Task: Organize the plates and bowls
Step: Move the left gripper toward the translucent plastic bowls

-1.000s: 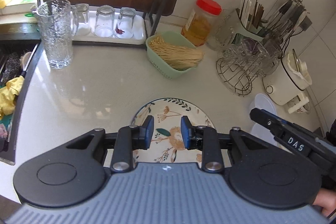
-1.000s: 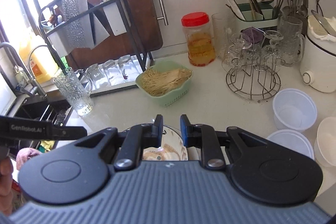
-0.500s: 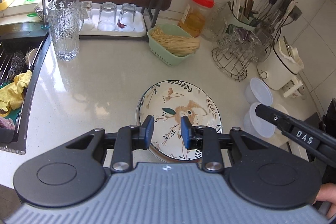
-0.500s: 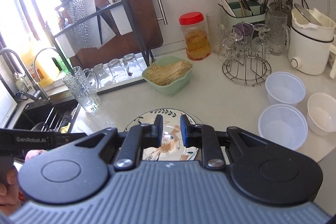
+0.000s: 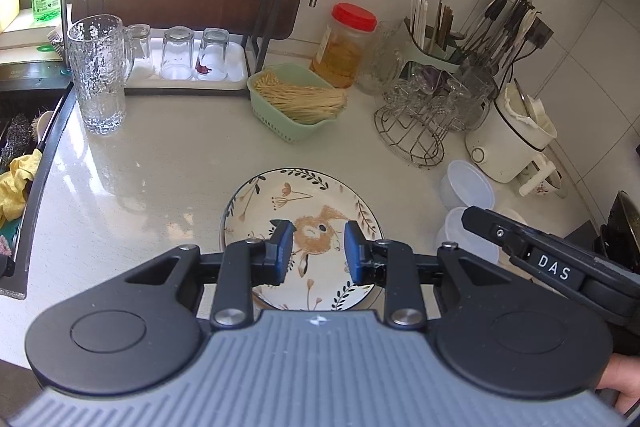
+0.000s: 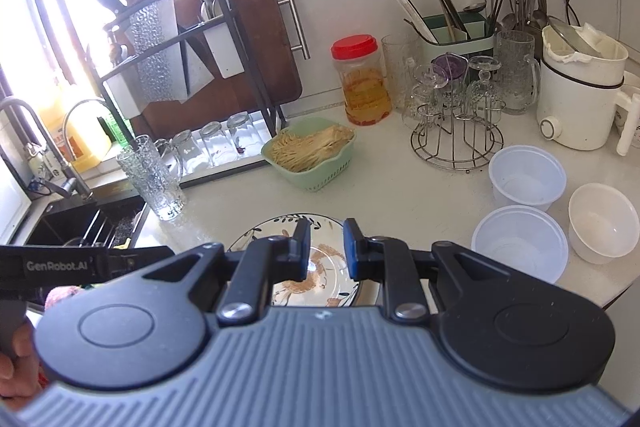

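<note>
A floral plate (image 5: 304,203) with a rabbit design lies on the pale counter, and a second rim seems to show beneath it. My left gripper (image 5: 318,247) hovers above its near half, jaws slightly apart with nothing between them. My right gripper (image 6: 326,247) hovers over the same plate (image 6: 280,231), also a little open and empty. To the right stand two clear plastic bowls (image 6: 527,175) (image 6: 520,241) and a white bowl (image 6: 604,221). In the left wrist view the clear bowls (image 5: 466,187) are partly hidden behind the other gripper's body.
A green basket of noodles (image 5: 296,107), a tall glass mug (image 5: 98,75), a red-lidded jar (image 5: 344,47), a wire rack of glasses (image 5: 420,123) and a white cooker (image 5: 508,135) line the back. The sink (image 5: 16,147) lies left. The counter's front edge is close.
Both grippers have drawn back from the counter, so more of the plate and the bowls shows. The jaws keep the same small gap.
</note>
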